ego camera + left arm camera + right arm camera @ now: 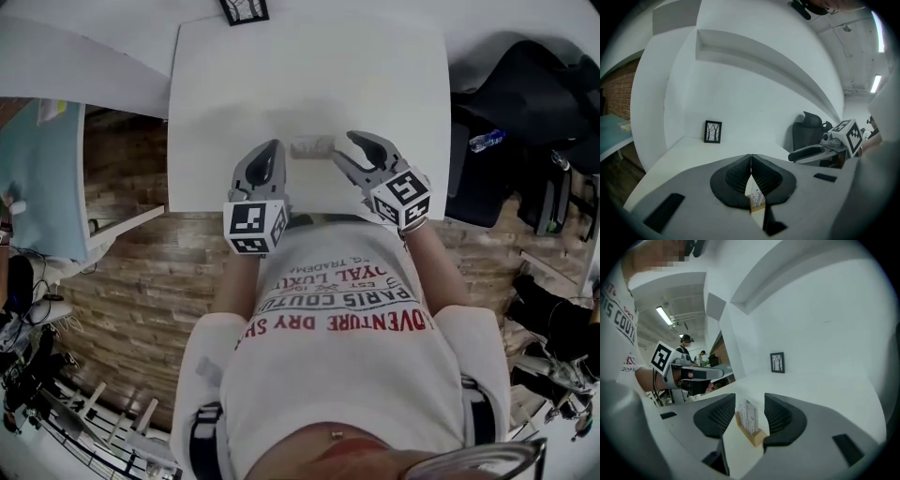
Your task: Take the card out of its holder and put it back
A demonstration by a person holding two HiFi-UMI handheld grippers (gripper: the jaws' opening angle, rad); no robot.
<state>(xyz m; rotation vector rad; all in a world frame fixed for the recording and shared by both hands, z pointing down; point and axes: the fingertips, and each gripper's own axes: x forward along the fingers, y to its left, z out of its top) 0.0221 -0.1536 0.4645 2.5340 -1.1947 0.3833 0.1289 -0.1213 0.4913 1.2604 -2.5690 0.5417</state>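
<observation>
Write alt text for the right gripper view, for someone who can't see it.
A small printed card stands upright in a wooden holder on a white table, between the open dark jaws of the right gripper, untouched by either. A small framed picture stands against the wall behind.

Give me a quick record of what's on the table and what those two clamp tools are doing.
surface: white table
card: upright in its wooden holder
right gripper: open, one jaw on either side of the card, not touching
left gripper: jaws together, nothing gripped, card just beyond
far edge: small framed picture
</observation>
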